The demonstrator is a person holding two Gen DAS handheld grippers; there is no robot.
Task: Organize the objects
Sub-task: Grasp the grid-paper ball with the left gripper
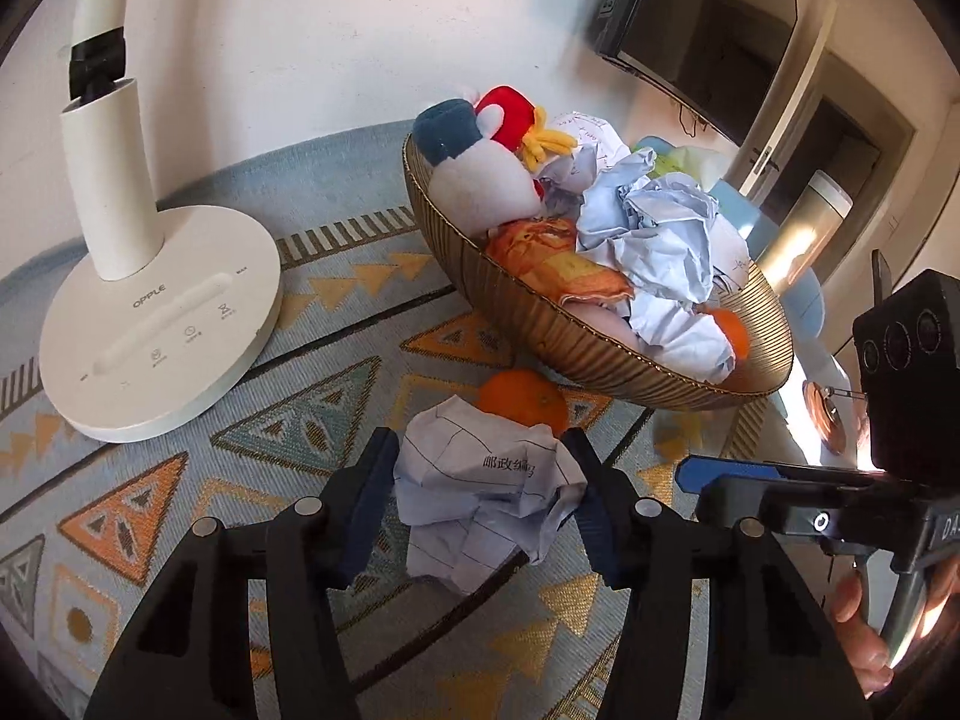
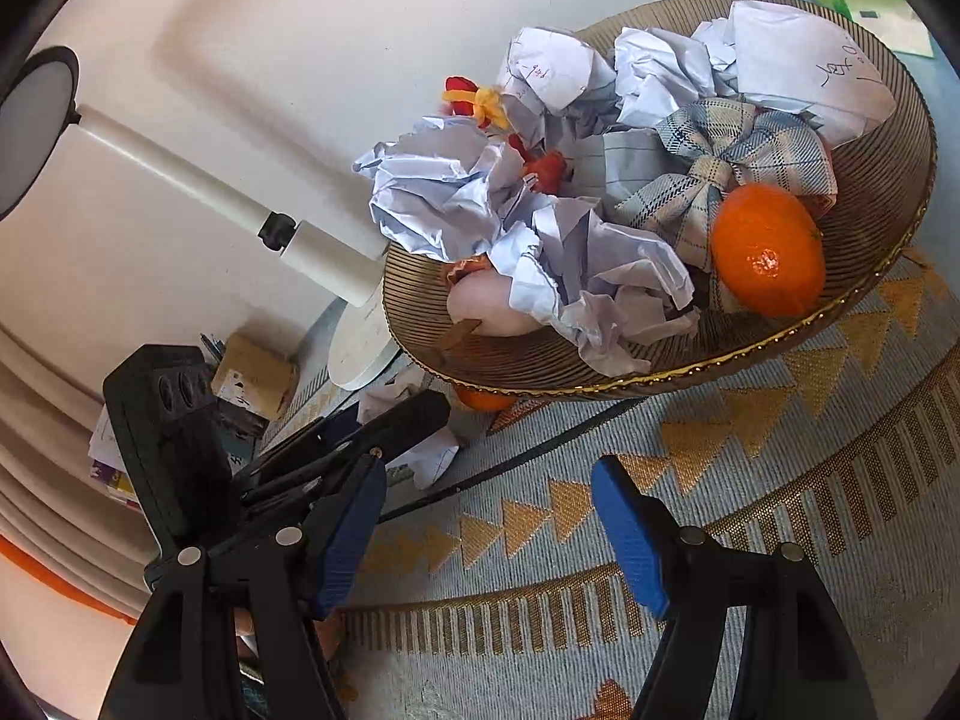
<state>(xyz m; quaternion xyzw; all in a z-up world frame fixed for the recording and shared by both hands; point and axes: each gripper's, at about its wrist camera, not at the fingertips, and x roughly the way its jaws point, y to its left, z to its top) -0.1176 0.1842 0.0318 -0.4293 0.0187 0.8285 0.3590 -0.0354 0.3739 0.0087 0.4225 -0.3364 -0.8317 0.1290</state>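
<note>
Crumpled paper ball (image 1: 480,492), lined and printed, sits between our left gripper (image 1: 480,492) pads, jaws closed onto its sides. We should squeeze lightly; paper crushes and slips. Mandarin (image 1: 525,399), smooth and round, lies at 12 o'clock, touching the paper. Ribbed golden bowl (image 1: 600,354) at 1 o'clock holds paper, plush toys, another mandarin (image 2: 765,249). Our right gripper (image 2: 489,528) hangs wide, empty, over the woven patterned cloth (image 2: 660,480).

My left wrist camera is sitting low and close over the patterned woven tablecloth (image 1: 252,438), facing the white wall past the ribbed golden-brown bowl (image 1: 600,354) and the white desk lamp (image 1: 150,324). My right wrist camera is looking down into that same bowl (image 2: 780,336) from nearby, sharing the lamp (image 2: 324,258) and cloth (image 2: 750,480).
</note>
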